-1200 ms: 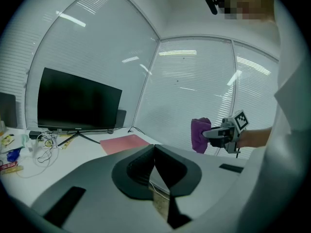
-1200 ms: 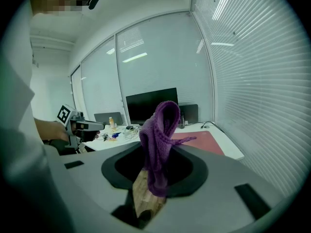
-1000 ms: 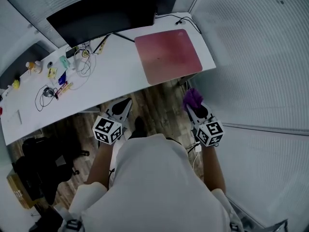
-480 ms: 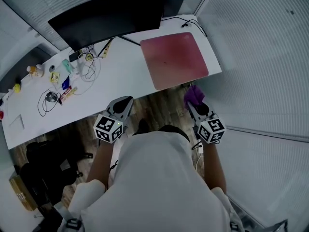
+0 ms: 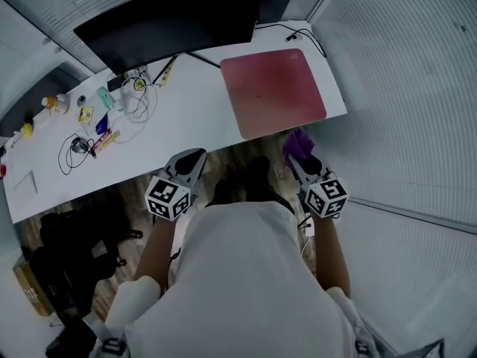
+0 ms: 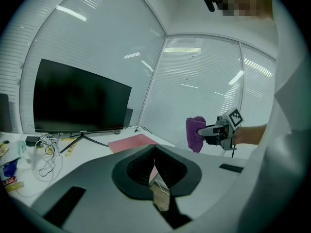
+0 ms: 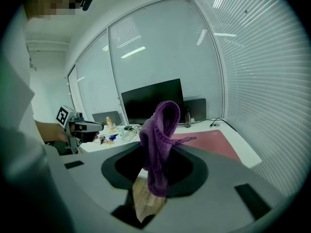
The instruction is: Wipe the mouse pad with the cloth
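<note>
The dark pink mouse pad (image 5: 274,92) lies flat at the right end of the white desk (image 5: 186,121); it also shows in the left gripper view (image 6: 132,142) and the right gripper view (image 7: 216,142). My right gripper (image 5: 298,159) hovers over the floor just off the desk's front edge, below the pad, shut on a purple cloth (image 5: 299,145) that bunches up and hangs between its jaws (image 7: 159,140). My left gripper (image 5: 191,159) is level with it further left, also short of the desk, its jaws shut together on nothing (image 6: 154,152).
A black monitor (image 5: 168,21) stands along the desk's back edge, with a dark box (image 5: 270,6) beside it. Cables (image 5: 134,99) and several small items (image 5: 89,121) litter the desk's left half. A glass wall with blinds (image 5: 402,88) is close on the right. Wood floor (image 5: 238,162) lies below the grippers.
The head view has shifted slightly, so the desk and pad sit a little further right in frame. Both grippers hold nearly the same places, the cloth still in the right one.
</note>
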`<state>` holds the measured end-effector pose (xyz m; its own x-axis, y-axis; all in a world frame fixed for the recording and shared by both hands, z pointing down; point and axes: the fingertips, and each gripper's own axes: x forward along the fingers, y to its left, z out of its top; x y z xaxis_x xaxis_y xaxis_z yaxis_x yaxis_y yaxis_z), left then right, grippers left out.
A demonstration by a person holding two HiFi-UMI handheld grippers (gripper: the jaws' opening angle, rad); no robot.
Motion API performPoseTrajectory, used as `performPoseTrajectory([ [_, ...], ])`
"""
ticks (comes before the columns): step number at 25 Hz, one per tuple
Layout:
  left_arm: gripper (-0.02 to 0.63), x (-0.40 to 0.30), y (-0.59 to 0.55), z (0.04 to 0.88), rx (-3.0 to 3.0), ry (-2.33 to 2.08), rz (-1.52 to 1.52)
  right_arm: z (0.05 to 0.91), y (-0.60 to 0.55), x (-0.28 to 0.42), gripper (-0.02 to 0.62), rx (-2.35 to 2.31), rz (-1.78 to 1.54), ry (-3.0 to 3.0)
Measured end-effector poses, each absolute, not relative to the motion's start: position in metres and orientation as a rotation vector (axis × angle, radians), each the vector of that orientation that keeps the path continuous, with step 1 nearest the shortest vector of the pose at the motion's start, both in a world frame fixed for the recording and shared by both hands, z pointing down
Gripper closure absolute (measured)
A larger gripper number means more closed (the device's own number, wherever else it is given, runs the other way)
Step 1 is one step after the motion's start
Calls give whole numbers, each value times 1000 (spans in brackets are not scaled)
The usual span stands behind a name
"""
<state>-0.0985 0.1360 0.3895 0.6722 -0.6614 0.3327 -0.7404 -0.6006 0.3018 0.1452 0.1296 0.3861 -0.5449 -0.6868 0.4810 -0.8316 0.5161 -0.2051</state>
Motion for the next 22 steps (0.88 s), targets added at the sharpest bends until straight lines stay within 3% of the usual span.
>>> performPoseTrajectory([
  [22,588,-47,57,418,2218,-1425,226,448,-17,144,460,551,543,-2479],
])
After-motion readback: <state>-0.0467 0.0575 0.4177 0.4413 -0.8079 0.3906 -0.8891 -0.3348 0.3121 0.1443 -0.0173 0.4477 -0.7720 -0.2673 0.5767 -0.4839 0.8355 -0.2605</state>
